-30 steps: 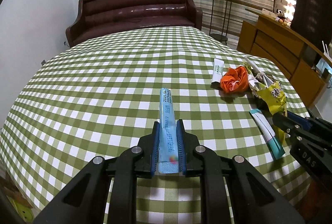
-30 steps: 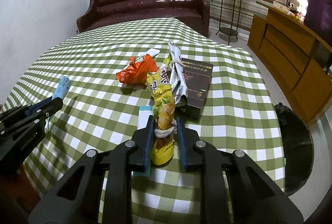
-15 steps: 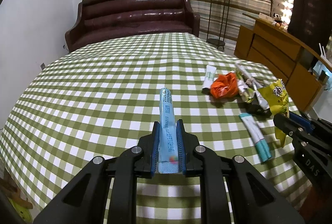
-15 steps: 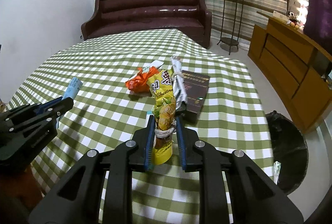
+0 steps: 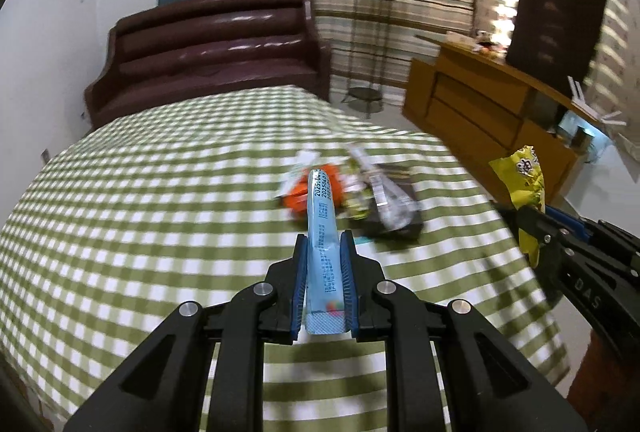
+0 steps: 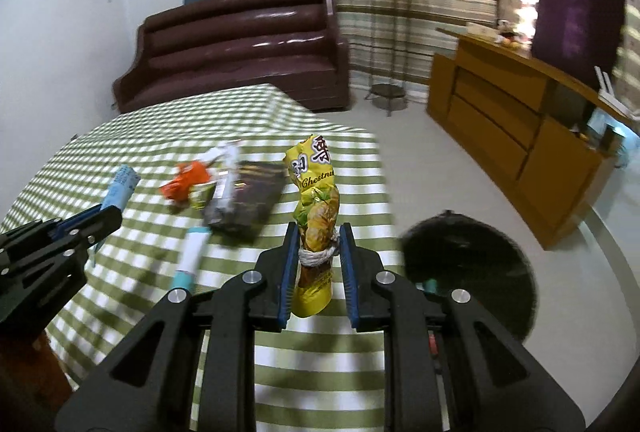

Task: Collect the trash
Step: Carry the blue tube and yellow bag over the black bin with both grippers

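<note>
Left wrist view: we find the left gripper (image 5: 323, 286) with its fingers closed on the blue sachet (image 5: 323, 252), held lengthwise and lifted off the checked surface (image 5: 160, 232), ready for carrying.
Right wrist view: we find the right gripper (image 6: 317, 274) with its fingers pinching the yellow chestnut bag (image 6: 316, 228) at its string-tied waist, where it is narrowest.
Remaining trash: orange wrapper (image 6: 185, 184), dark box (image 6: 248, 201) and teal-capped tube (image 6: 191, 256) lie on the surface.
Bin: the black bin (image 6: 468, 272) stands on the floor just beyond the surface edge; contents blurred, probably some trash.
Judgement: both loads appear headed for the bin.
</note>
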Available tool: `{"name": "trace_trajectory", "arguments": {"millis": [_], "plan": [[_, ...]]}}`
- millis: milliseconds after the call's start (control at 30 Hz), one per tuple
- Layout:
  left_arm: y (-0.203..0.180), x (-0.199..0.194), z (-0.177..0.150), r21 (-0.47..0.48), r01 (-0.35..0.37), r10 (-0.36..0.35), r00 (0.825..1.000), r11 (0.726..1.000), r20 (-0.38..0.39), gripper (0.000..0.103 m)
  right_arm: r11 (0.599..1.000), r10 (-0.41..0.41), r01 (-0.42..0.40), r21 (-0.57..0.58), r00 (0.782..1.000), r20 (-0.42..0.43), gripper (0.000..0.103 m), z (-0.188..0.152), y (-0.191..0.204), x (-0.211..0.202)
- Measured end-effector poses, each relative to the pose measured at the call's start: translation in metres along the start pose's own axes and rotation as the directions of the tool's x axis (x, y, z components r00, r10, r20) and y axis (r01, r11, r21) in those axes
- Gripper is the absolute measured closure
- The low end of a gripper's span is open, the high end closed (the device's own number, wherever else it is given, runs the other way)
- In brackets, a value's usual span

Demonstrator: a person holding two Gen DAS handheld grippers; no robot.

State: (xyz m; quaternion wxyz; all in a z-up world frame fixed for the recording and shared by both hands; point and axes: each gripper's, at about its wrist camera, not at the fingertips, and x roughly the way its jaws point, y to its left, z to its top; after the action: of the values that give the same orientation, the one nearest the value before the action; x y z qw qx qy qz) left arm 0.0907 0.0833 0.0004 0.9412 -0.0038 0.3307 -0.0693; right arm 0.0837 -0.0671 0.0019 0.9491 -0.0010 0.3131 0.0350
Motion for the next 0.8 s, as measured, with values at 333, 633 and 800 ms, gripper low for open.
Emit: {"name": "trace_trajectory", "arguments": {"millis": [333,633,800], "plan": [[-0.078,0.009,0.011,0.110,0.122,-0.125,0.992,0.986,0.025,0.086,0.986,-0.141,0.139,0.088,0.990,0.019,0.083,-0.005,-0.080,-0.011],[-0.140,0.028,0.016,0.197,0.188,-0.194,0.981,0.962,0.014,0.085,0.965,-0.210,0.205,0.161,0.978,0.014,0.083,-0.013,-0.133,-0.012],[-0.161,0.039,0.015,0.218,0.202,-0.207,0.978,0.955,0.000,0.085,0.958,-0.234,0.230,0.172,0.972,0.004,0.083,-0.018,-0.149,-0.008]]}}
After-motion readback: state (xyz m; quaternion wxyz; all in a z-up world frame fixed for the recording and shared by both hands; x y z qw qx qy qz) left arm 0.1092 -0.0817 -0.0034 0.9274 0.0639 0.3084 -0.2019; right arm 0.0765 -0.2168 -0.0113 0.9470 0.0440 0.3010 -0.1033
